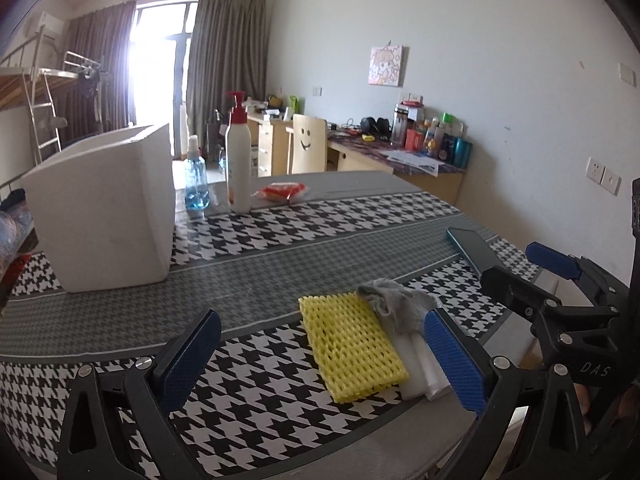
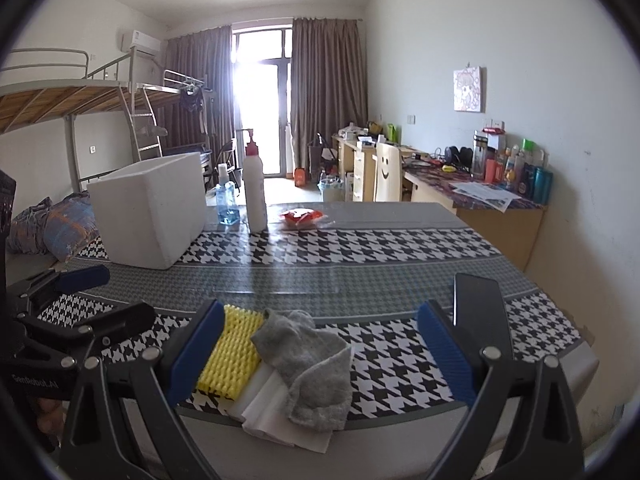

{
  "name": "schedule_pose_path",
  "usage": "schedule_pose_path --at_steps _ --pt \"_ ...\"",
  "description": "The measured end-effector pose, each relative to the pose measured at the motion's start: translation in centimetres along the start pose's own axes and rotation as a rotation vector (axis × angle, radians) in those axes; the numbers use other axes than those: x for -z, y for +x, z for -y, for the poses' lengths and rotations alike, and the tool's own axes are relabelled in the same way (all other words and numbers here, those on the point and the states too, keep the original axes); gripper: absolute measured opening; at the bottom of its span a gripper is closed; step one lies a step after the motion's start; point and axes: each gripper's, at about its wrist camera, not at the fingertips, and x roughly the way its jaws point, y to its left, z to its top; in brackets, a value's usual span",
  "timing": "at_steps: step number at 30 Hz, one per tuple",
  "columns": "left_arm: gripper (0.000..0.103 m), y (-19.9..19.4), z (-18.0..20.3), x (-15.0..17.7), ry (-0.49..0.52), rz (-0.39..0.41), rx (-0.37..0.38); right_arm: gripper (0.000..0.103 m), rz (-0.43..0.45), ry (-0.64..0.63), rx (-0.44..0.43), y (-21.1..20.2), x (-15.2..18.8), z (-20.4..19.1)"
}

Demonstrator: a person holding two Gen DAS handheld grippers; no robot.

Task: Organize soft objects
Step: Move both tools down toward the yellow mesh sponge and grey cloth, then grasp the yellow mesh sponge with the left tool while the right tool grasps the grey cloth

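The table point(image 2: 360, 276) with its houndstooth cloth fills most of the room's middle, and on its far left stands the big white foam box point(image 1: 104, 216), open at the top and well apart from everything soft. Near the front edge lies the little heap that matters: a yellow foam net point(image 1: 348, 348) lying flat, its long axis running from the front edge toward the far side of the table, white foam pieces point(image 2: 260, 396) beside and partly under it, and a crumpled grey cloth point(image 2: 308, 364) draped over their far ends. The right gripper point(image 2: 320, 352) hangs over this heap, jaws spread wide and empty, the cloth squarely between them, so I'd judge it the better placed to pick first. The left gripper point(image 1: 320, 356) also gapes wide, holding nothing, with the net between its fingers. A dark phone point(image 2: 476, 300) lies just to the right.
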Motion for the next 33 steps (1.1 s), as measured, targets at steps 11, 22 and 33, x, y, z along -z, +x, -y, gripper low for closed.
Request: schedule_pose_path --at_steps 11,22,33 --pt "0.102 2.9 0.3 0.7 -0.029 -0.073 -0.017 0.099 -0.073 -0.001 -0.02 2.0 0.8 0.8" --pt "0.09 5.4 0.6 1.5 -0.028 -0.159 0.001 0.093 -0.115 -0.018 -0.022 3.5 1.4 1.4" --pt "0.08 7.5 0.6 2.0 -0.027 -0.222 0.025 0.081 -0.195 0.0 -0.048 5.6 2.3 1.7"
